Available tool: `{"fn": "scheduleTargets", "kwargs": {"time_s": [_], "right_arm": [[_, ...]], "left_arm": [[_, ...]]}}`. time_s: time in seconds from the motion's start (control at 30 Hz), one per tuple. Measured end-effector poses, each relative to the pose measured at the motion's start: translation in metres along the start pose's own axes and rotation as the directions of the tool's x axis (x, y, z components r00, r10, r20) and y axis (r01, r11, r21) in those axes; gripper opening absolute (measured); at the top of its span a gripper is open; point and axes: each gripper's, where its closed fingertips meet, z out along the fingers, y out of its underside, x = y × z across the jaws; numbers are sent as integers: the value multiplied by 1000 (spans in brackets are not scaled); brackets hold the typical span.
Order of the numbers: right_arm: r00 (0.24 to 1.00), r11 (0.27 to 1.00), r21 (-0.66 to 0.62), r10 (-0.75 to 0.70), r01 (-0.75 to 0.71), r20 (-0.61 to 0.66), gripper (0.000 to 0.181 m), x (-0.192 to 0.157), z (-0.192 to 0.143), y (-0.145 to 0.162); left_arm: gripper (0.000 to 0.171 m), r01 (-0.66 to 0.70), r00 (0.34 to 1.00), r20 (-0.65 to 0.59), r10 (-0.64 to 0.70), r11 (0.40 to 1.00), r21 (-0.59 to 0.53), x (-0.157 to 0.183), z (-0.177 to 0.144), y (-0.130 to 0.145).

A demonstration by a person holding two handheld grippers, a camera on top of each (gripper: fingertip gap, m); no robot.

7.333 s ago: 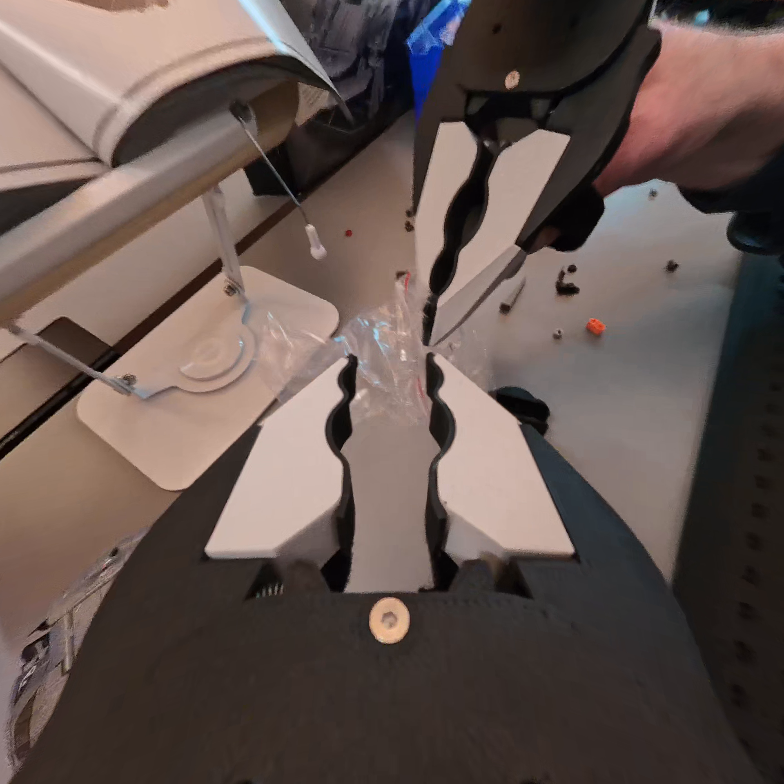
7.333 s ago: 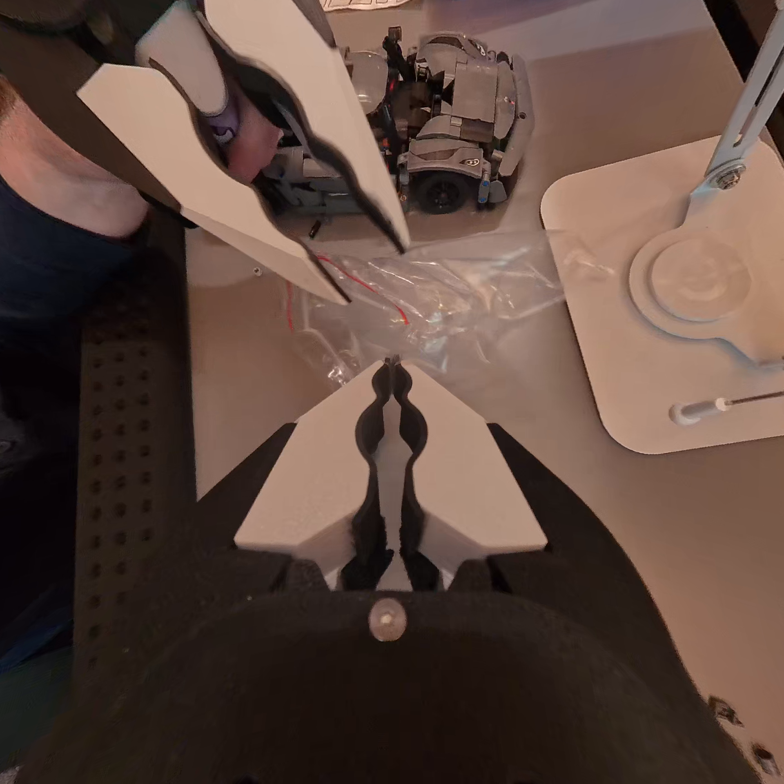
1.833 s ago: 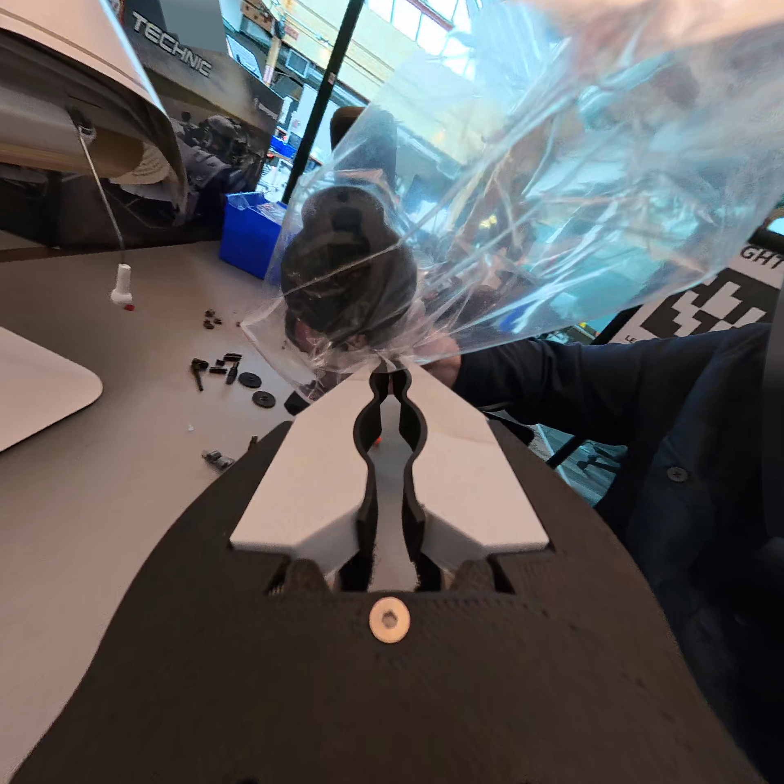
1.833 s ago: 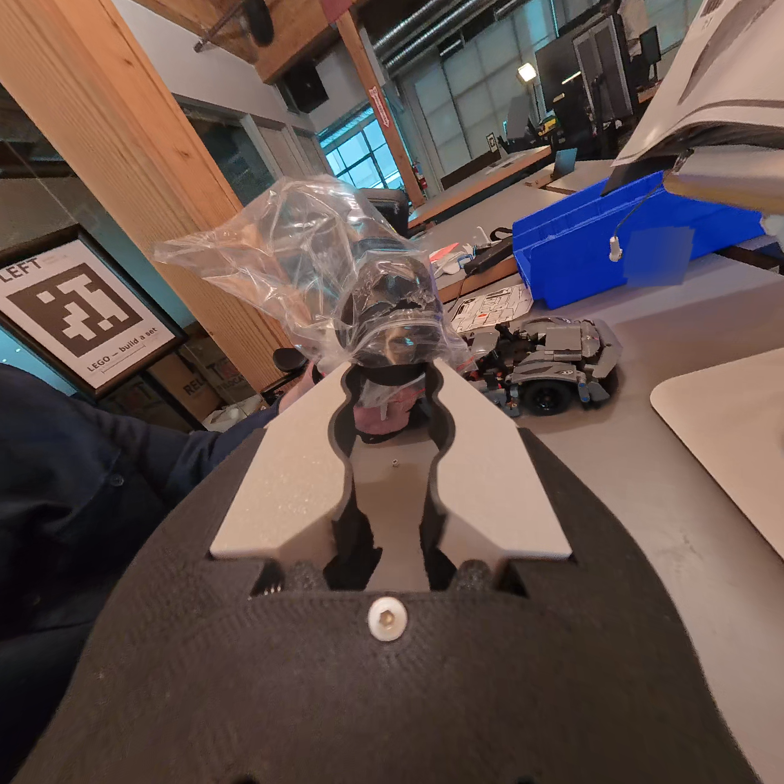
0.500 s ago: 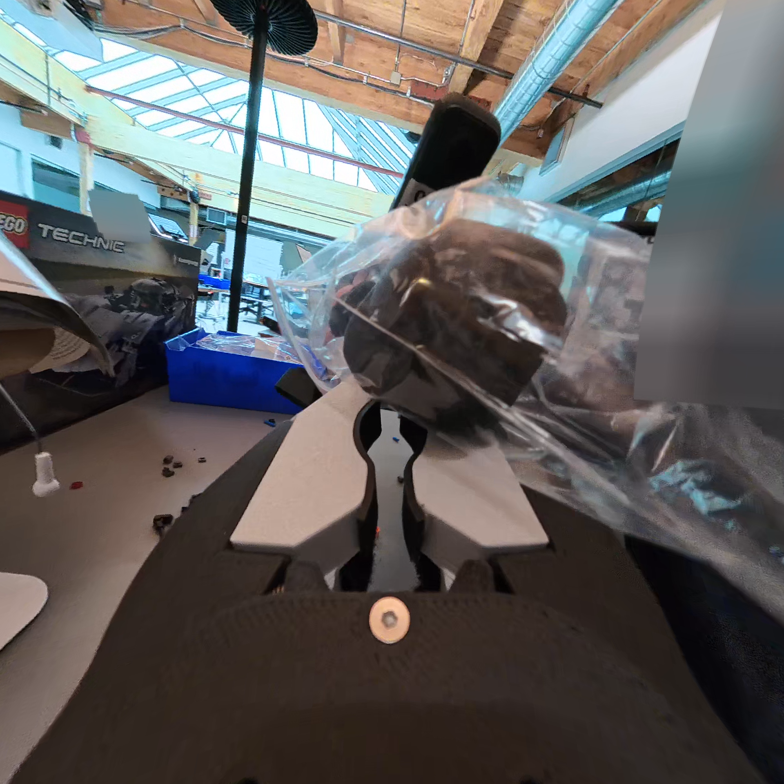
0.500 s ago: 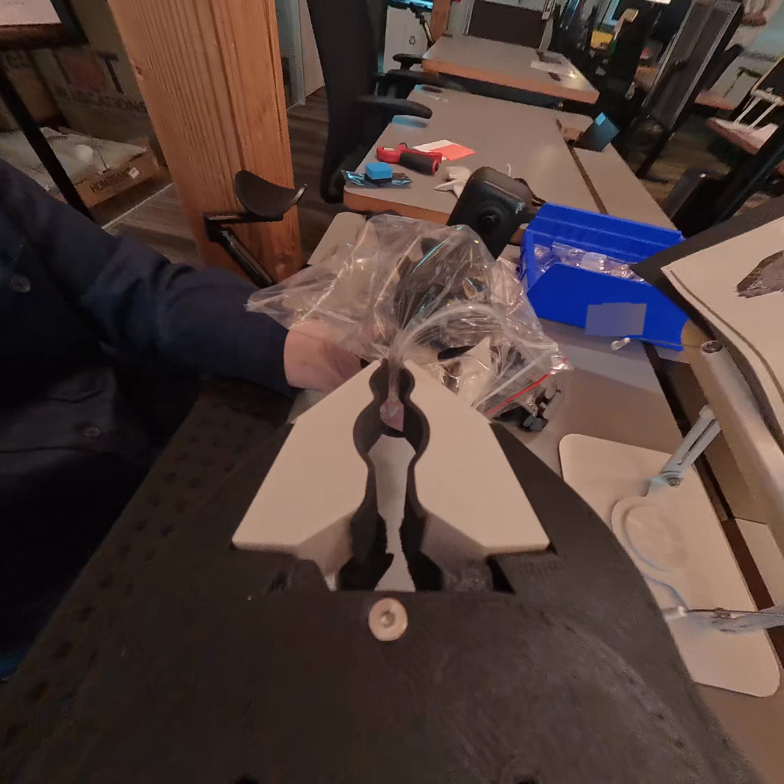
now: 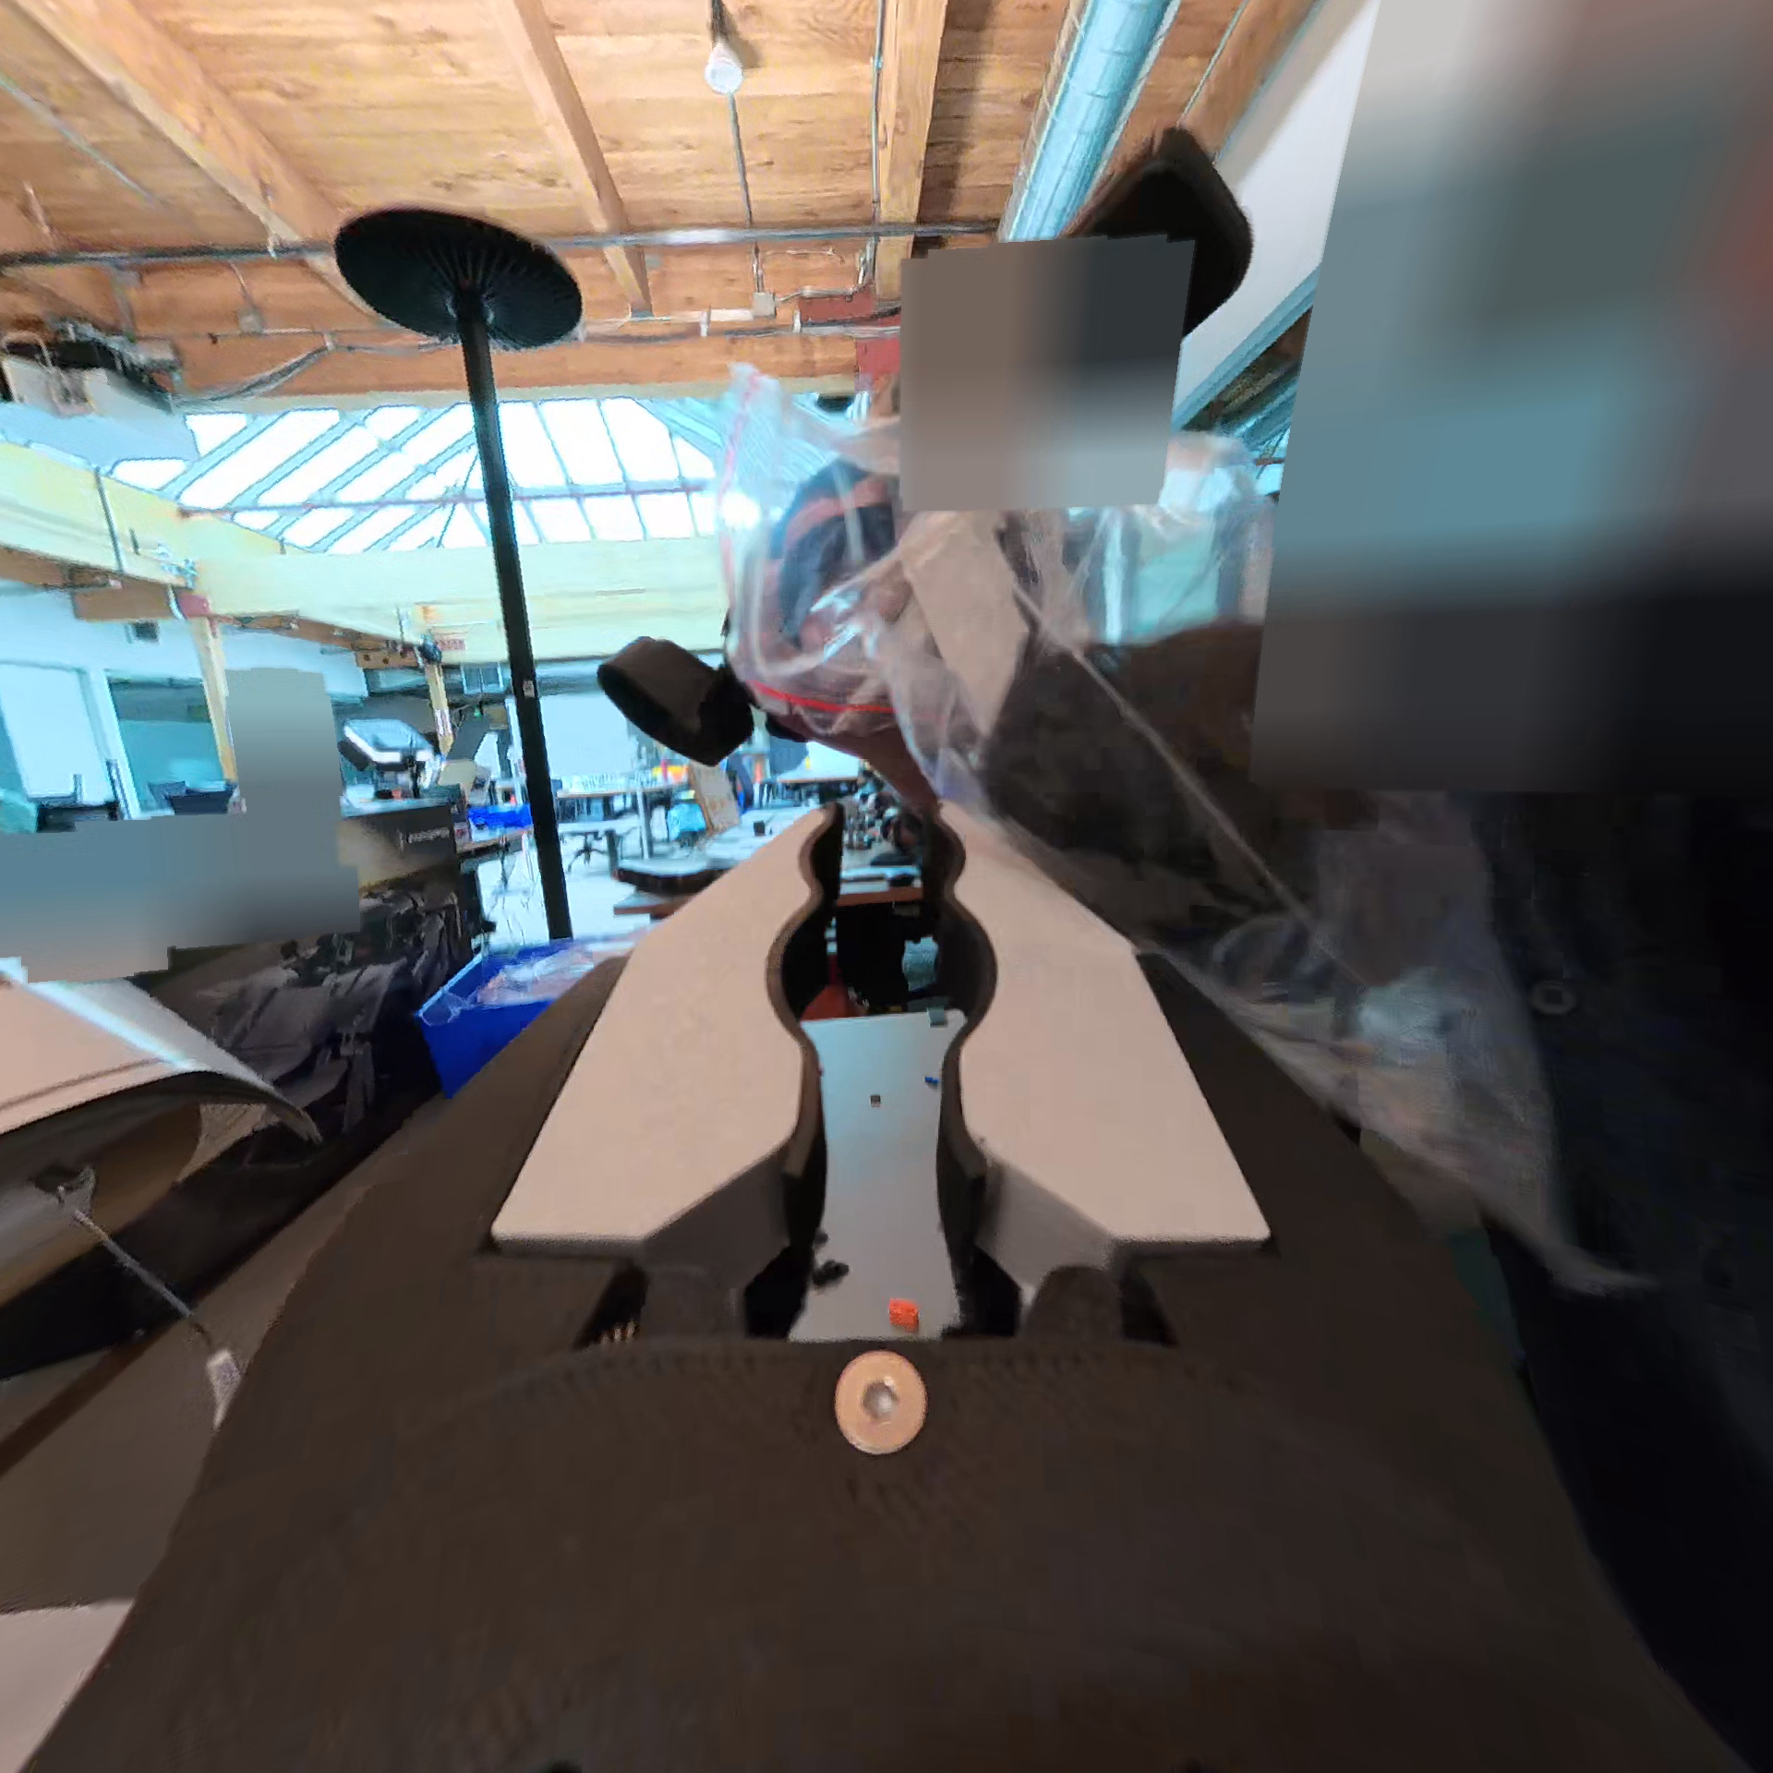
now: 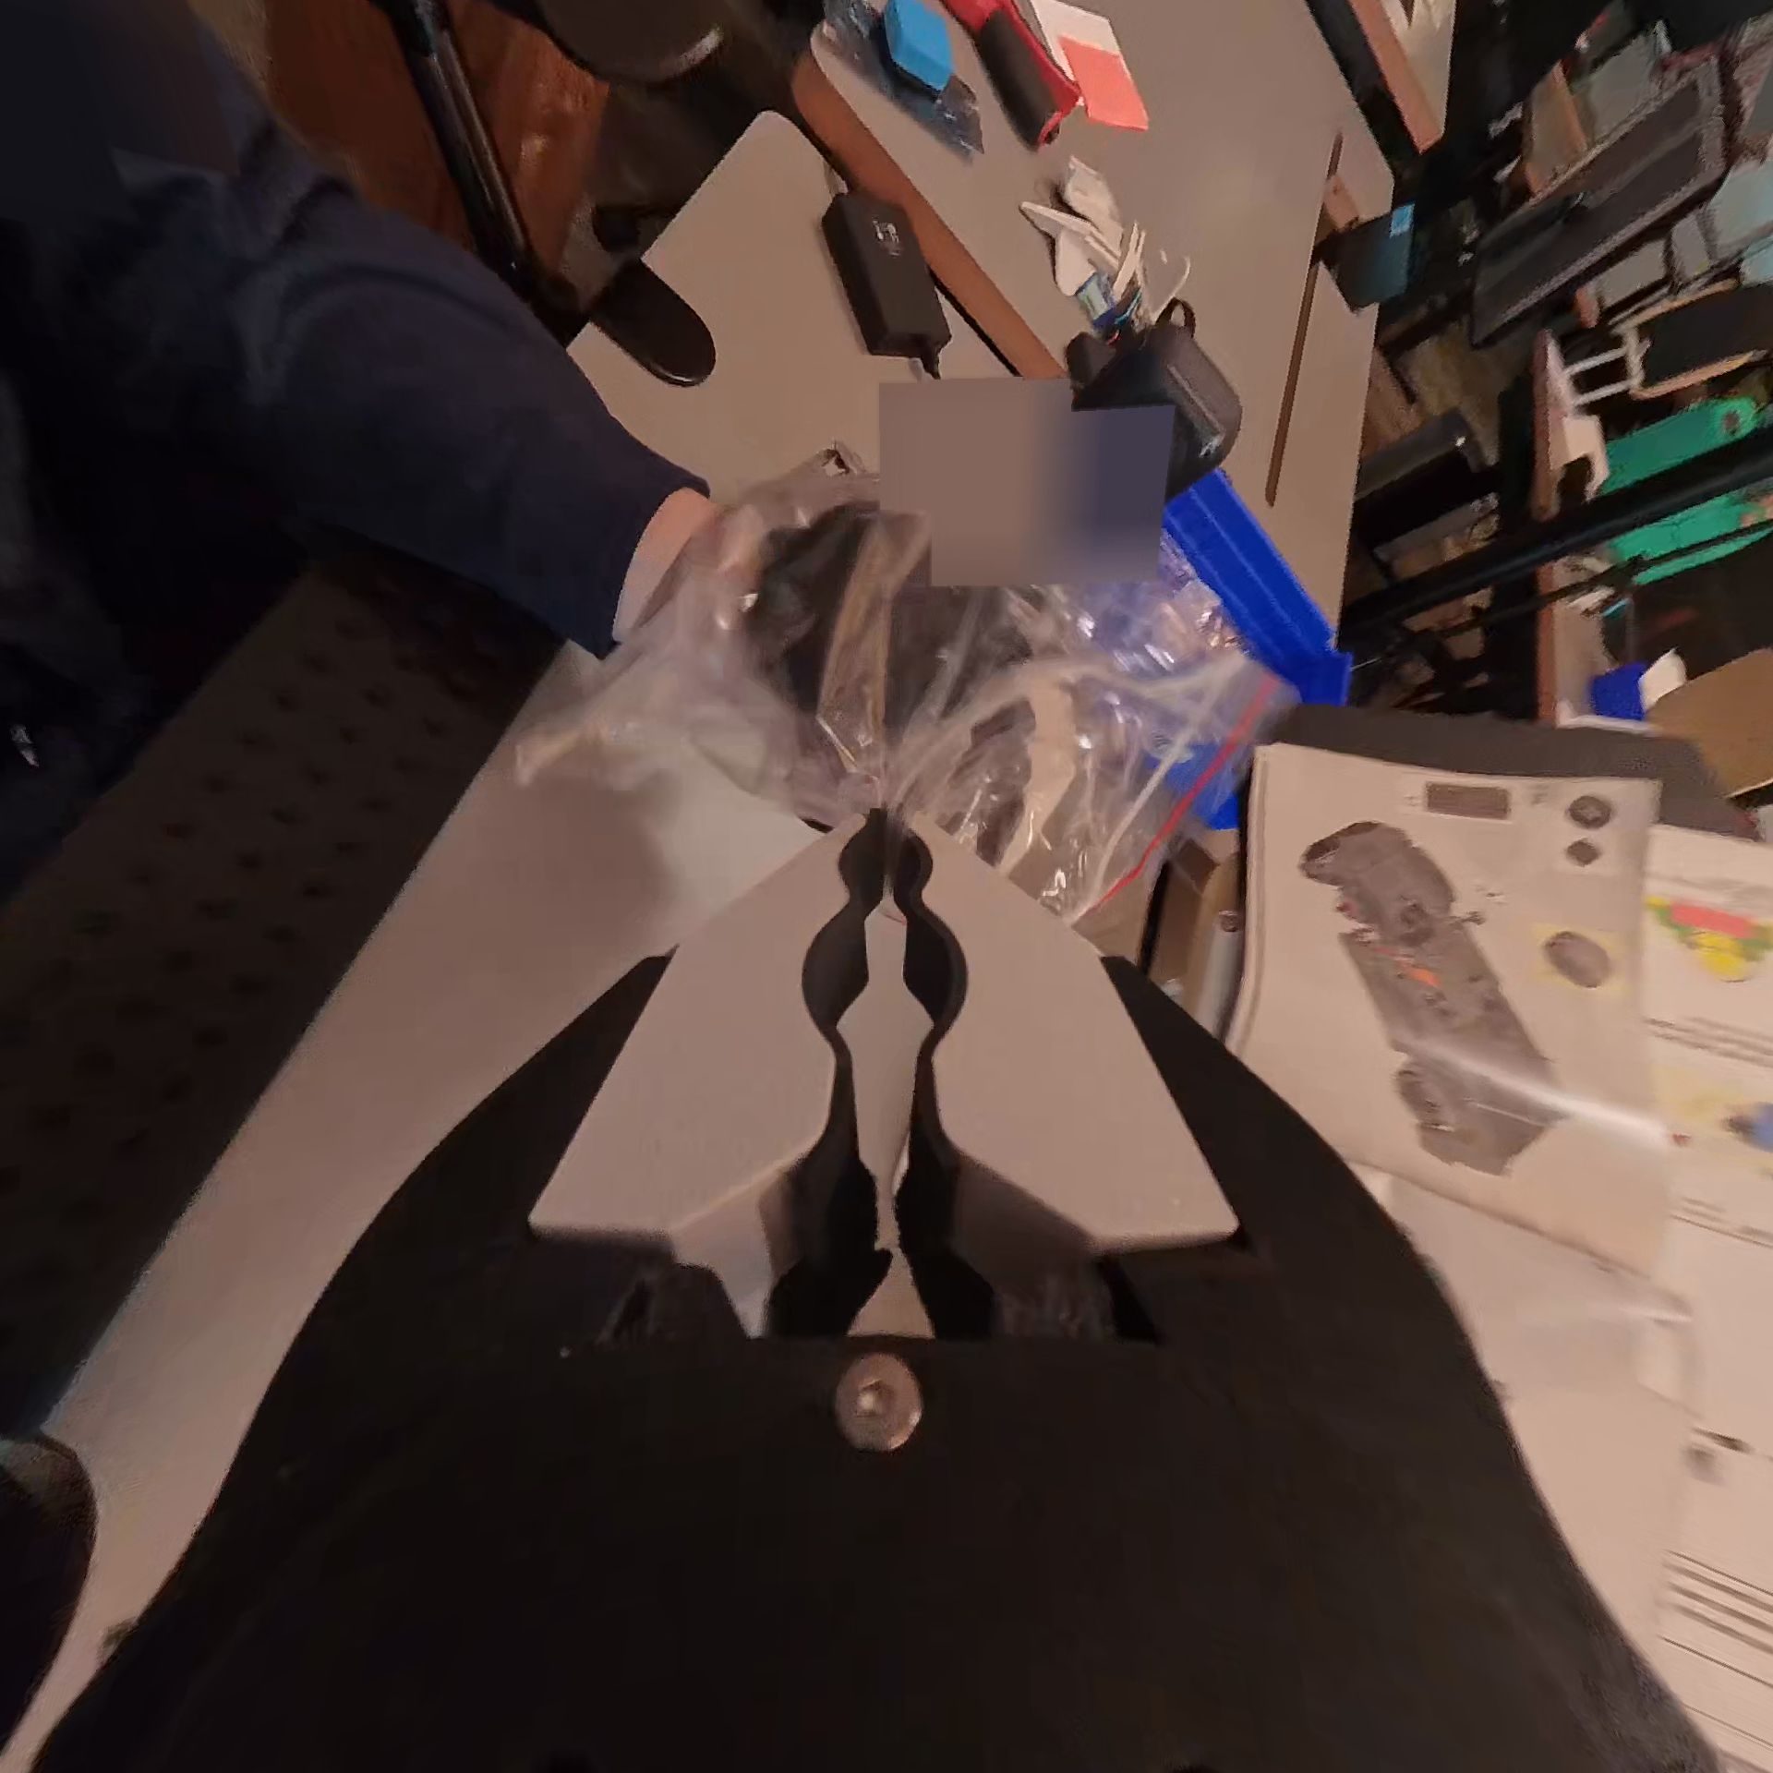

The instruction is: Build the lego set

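A clear zip bag [image 8: 959, 691] of Lego parts is held aloft above the worktop [image 8: 537, 921], pinched by the closed right gripper [image 8: 885, 844]. The left gripper [image 7: 887, 844] stands part-open, empty. The film is judged limp and slippery; the gathered neck suits gripping.

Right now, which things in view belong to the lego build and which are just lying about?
Part of the job:
- clear plastic bag, pinched by the right gripper
- left gripper, fingers apart
- instruction booklet
- orange piece

Lying about:
- blue bin
- black adapter
- red-and-black tool
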Motion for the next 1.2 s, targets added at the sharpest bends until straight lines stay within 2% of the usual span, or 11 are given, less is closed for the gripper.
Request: {"fn": "scheduleTargets", "kwargs": {"time_s": [0.2, 0.27, 0.37, 0.47, 0.5, 0.6, 0.67, 0.77, 1.0, 1.1, 1.2], "right_arm": [[995, 996, -78, -39, 47, 92, 0, -13, -4, 0], [995, 982, -179, -46, 62, 90, 0, -15, 0, 16], [996, 988, -151, -9, 23, 91, 0, -17, -2, 20], [996, 979, -203, 4, 13, 84, 0, -19, 3, 38], [996, 979, -206, 14, 6, 92, 0, -22, 5, 41], [994, 979, -201, 7, 15, 109, 0, -30, 12, 46], [991, 980, -198, 13, 14, 134, 0, -37, 16, 49], [982, 974, -225, 51, -9, 183, 0, -47, 17, 62], [957, 933, -359, 123, -21, 262, 0, -57, 6, 87], [974, 923, -383, 107, -23, 199, 0, -41, -2, 89], [979, 922, -367, 173, -123, 105, 4, -25, -12, 90]], "left_arm": [[22, 71, 997, 0, -71, 997, 20, -2, -17, -5], [31, 145, 989, -37, -144, 989, 14, 2, -22, -4], [50, 174, 982, -71, -172, 985, 17, 16, -28, -9], [71, 213, 975, -62, -215, 976, -39, 22, -25, -1], [71, 232, 969, -68, -236, 971, -53, 24, -23, 1], [50, 217, 976, 22, -216, 967, -132, 12, -14, 17], [38, 239, 970, -1, -242, 960, -143, 11, -7, 24], [0, 230, 973, 5, -231, 966, -119, 4, -7, 29], [0, 151, 988, 58, -140, 931, -332, 0, -12, 62], [0, 127, 992, 69, -109, 924, -362, -2, -13, 67], [0, 94, 994, 76, -73, 941, -326, -2, -13, 56]]}}
